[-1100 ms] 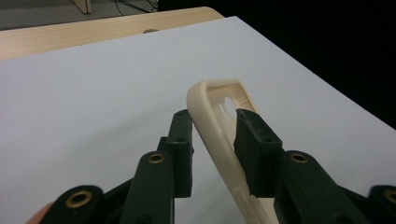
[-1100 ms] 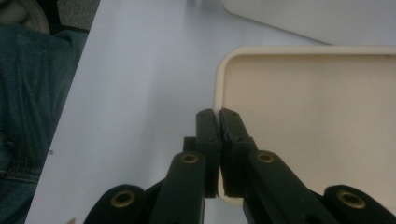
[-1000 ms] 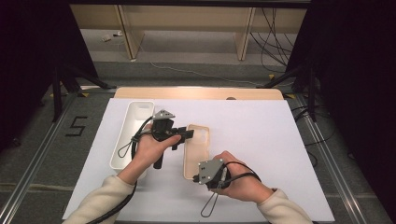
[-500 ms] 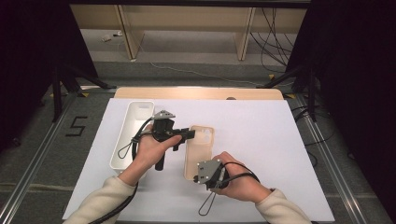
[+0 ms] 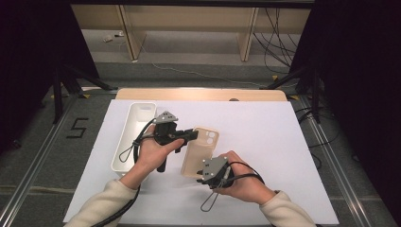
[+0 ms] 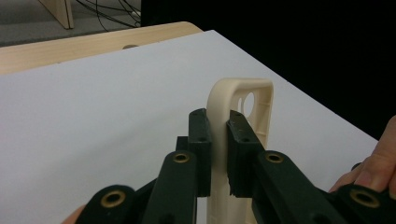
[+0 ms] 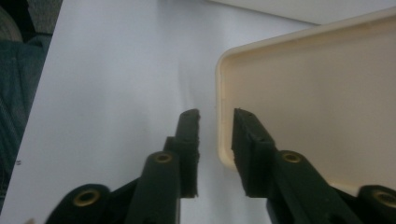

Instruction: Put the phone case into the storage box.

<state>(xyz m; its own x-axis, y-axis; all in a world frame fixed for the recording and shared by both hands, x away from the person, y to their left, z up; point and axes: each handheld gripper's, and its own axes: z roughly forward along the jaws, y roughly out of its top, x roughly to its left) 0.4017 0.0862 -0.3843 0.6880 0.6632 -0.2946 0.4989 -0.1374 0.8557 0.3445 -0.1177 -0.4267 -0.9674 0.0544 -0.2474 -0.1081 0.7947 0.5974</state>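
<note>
A cream phone case [image 5: 201, 151] lies on the white table cover, camera cut-out at its far end. My left gripper [image 5: 193, 135] reaches in from the left. Its jaws have just been closing and now pinch the case's [image 6: 243, 98] side wall, as the left gripper [image 6: 218, 123] view shows up close. My right gripper [image 5: 202, 172] sits at the case's near end. Its jaws have just been opening. In the right gripper [image 7: 216, 119] view they stand apart on either side of the case's [image 7: 317, 107] rim without pressing it.
A long white tray [image 5: 124, 142] lies left of my left hand. The white cover [image 5: 283, 142] spreads wide to the right of the case. A wooden table edge [image 5: 198, 93] runs along the far side, with shelving and cables on the floor beyond.
Both hands keep their places. The far end of the case has crept slightly to the right.
</note>
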